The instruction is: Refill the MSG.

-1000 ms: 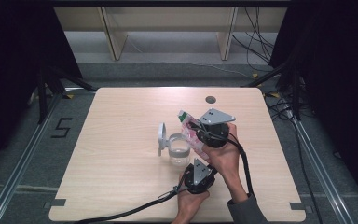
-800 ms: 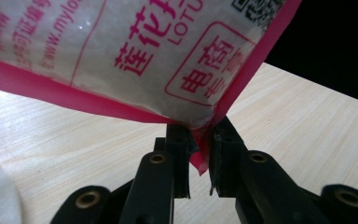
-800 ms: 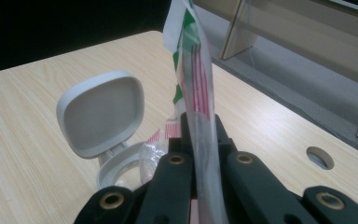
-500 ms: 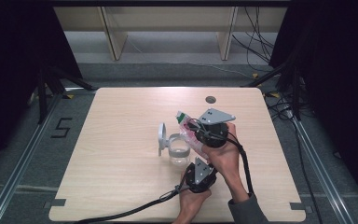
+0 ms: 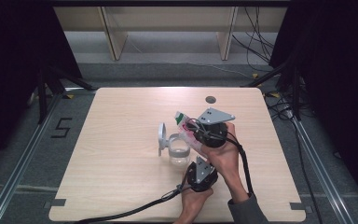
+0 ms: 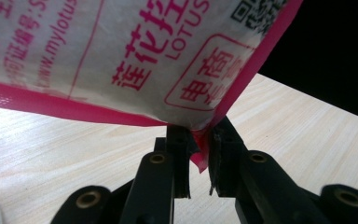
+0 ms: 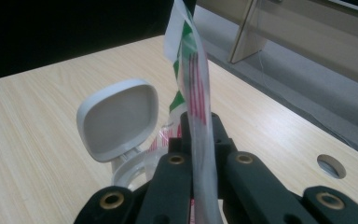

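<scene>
A white packet (image 5: pixel 184 125) with pink print and a green corner hangs over a clear jar (image 5: pixel 178 151) whose white flip lid (image 5: pixel 161 137) stands open. My right gripper (image 5: pixel 193 133) is shut on the packet, which stands edge-on between its jaws in the right gripper view (image 7: pixel 192 65); the lid (image 7: pixel 119 116) sits just behind. My left gripper (image 5: pixel 197 161) reaches up from below. In the left gripper view its jaws pinch the packet's (image 6: pixel 121 56) pink lower corner, so my left gripper (image 6: pixel 199 142) is shut on it.
The jar stands near the middle of the wooden table (image 5: pixel 121 140). A round cable hole (image 5: pixel 210 99) lies at the table's far side. Black cables trail from both grippers toward the near edge. Shelving stands beyond the table.
</scene>
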